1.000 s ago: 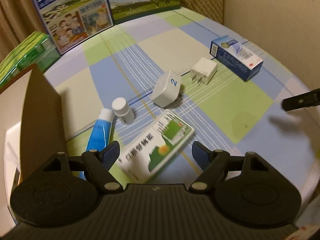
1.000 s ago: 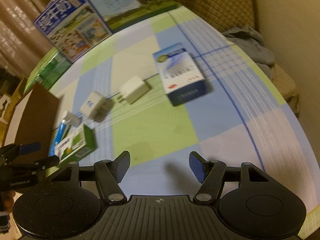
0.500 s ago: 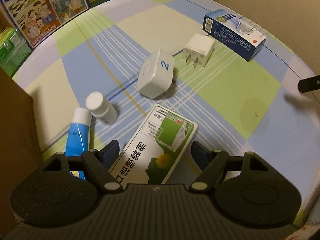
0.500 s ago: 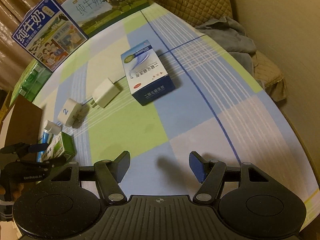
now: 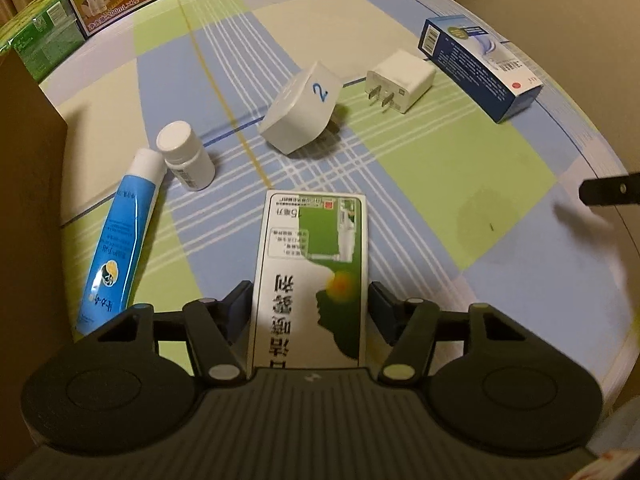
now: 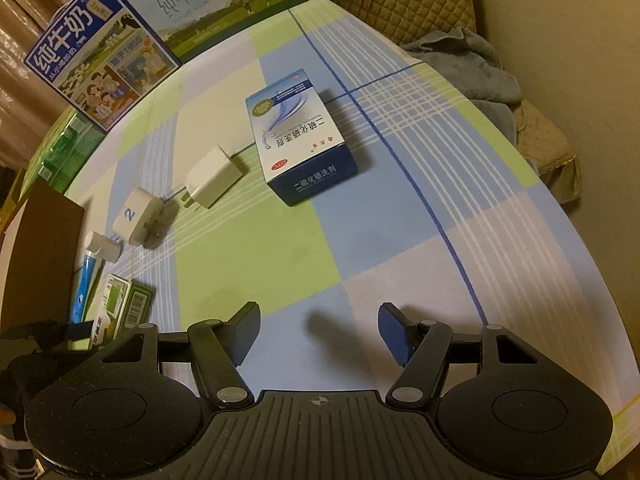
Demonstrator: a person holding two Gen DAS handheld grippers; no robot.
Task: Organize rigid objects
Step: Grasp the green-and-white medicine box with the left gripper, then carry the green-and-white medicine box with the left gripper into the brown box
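Left gripper [image 5: 310,308], jaws just closing, clamps the green-and-white box [image 5: 312,264] on the checked cloth [image 5: 460,168]; right gripper [image 6: 319,330] hangs released, empty.

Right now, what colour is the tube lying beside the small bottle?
Blue with a white cap; the tube shows best in the left wrist view.

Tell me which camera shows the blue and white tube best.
The left wrist view: the blue and white tube lies nearly full length beside the small white bottle. The right wrist view shows only a thin sliver at the left edge, behind the green and white box.
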